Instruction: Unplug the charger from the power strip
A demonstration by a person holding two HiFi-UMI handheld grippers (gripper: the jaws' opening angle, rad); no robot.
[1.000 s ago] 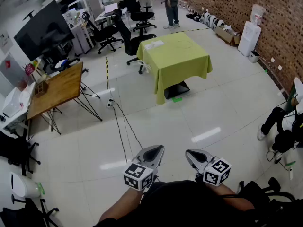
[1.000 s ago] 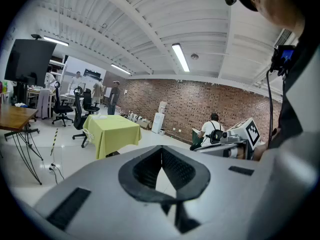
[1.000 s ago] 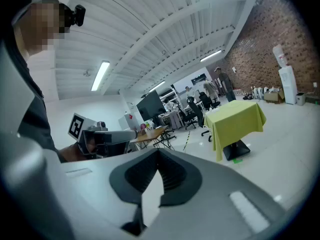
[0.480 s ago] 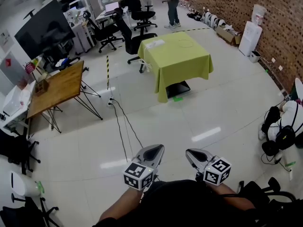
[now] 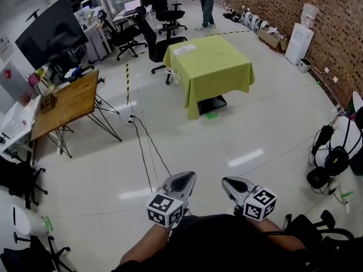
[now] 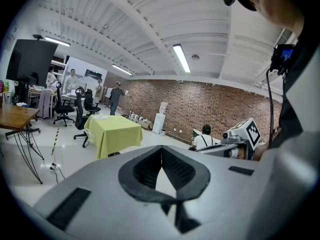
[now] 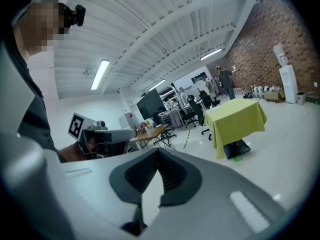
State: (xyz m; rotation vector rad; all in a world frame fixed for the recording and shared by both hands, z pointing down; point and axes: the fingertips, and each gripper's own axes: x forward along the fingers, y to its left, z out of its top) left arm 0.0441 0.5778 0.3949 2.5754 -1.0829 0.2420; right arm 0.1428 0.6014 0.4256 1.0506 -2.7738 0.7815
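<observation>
Brick wall (image 5: 317, 10) along right, black screen (image 5: 48, 33) far left. Green-clothed table (image 5: 210, 67) mid-floor, well ahead; wooden table (image 5: 68, 103) to its left. Black cables (image 5: 150, 149) run over tiles to small white block (image 5: 131, 118) near wooden table: power strip or not, cannot tell; charger too small to pick out. Only print: square markers on cubes (image 5: 164, 210). Left gripper (image 5: 182, 183) and right gripper (image 5: 235, 186) low by body, jaws together, empty

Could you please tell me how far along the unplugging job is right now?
Nothing looks done yet. In hand: nothing; the left hand-held gripper and right hand-held gripper are both shut and empty, held near the person's body. Left: everything. I can't make out a charger or power strip; the yellow-green table stands far across the floor.
</observation>
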